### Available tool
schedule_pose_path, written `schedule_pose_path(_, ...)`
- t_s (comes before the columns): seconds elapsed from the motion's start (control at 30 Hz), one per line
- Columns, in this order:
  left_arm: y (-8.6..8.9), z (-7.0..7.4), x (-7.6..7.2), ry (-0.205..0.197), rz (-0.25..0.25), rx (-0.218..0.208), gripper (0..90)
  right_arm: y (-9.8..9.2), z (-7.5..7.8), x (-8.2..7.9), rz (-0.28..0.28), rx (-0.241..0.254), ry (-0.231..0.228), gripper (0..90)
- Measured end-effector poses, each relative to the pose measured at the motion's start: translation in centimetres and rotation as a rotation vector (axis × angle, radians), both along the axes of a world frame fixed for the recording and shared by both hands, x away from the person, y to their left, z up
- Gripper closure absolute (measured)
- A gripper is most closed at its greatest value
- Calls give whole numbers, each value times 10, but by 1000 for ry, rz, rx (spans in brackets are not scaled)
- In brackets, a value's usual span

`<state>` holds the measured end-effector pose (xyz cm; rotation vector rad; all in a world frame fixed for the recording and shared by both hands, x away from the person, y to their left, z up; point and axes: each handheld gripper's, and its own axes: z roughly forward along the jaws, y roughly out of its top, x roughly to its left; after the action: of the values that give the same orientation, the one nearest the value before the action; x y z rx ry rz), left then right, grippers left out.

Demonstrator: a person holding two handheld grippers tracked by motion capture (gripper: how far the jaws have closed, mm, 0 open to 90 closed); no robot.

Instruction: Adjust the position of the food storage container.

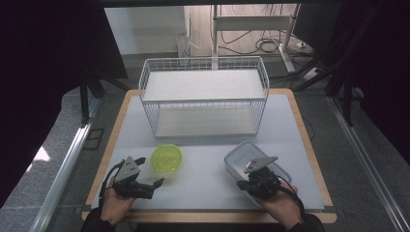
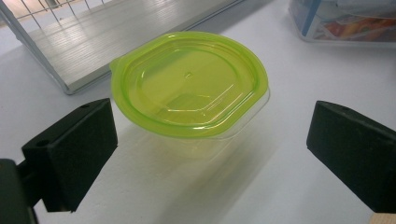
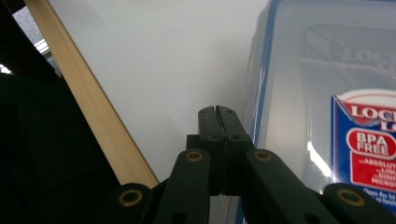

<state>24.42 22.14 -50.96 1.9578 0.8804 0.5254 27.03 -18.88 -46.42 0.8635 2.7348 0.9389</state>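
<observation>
Left hand-held gripper (image 2: 212, 149) jaws wide, facing round clear tub (image 2: 190, 86), translucent lime-green lid, right hand-held gripper (image 3: 217, 114) closed empty.

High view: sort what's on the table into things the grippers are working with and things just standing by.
In hand:
- round clear tub with yellow-green lid, before the open left gripper
- rectangular clear plastic box with blue-edged lid, beside the shut right gripper

Standing by:
- white wire shelf rack

Wire rack (image 1: 203, 96): white, two shelves, on the table's (image 1: 212, 186) far half
Table edge: pale wood rim
</observation>
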Motion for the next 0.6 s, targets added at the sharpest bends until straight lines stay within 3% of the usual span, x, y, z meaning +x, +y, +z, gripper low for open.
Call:
schedule_pose_path(0.1, 0, 0, 0, 0, 0, 1, 20, -5, 0, 0, -9, 3, 3, 900)
schedule_pose_path(0.6, 0, 0, 0, 0, 3, 3, 20, -57, 3, 1, -156, 4, -11, 900)
